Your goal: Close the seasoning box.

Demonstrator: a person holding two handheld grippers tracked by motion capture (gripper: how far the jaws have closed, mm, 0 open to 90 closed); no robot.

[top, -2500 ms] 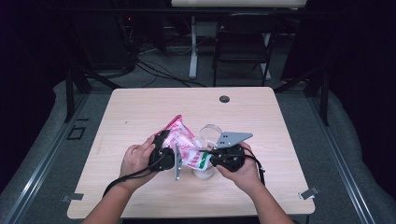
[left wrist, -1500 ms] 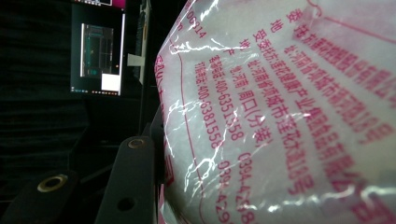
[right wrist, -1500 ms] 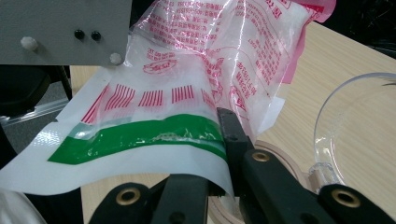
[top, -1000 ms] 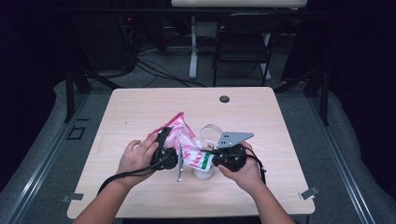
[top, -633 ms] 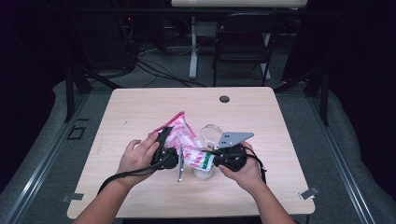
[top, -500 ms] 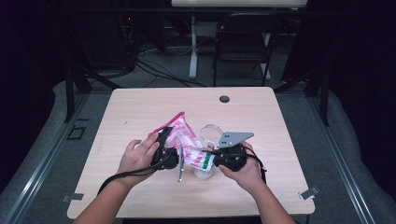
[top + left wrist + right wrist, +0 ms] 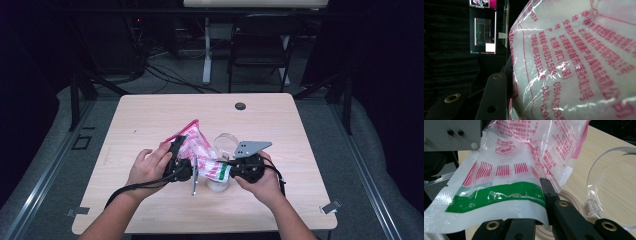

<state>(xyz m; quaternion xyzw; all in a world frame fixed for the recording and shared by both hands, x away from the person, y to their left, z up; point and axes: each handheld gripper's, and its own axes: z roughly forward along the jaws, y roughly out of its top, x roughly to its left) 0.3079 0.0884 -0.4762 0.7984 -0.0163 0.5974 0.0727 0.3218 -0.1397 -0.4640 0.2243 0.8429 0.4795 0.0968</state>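
A clear plastic bag (image 7: 196,145) with pink print and a green band is stretched between both grippers above the table (image 7: 150,115). My left gripper (image 7: 186,159) is shut on the bag's pink-printed side; in the left gripper view one black finger (image 7: 495,97) lies against the bag (image 7: 574,62), and the other is hidden behind it. My right gripper (image 7: 231,171) is shut on the green-banded end (image 7: 499,195) of the bag, its jaws clamped together (image 7: 536,192). A round white container (image 7: 218,185) sits under the bag's end.
A clear round lid (image 7: 226,142) lies on the table just behind the bag, close to the right gripper (image 7: 614,187). A black grommet (image 7: 240,106) sits near the far edge. A chair (image 7: 260,50) and floor cables lie beyond the table.
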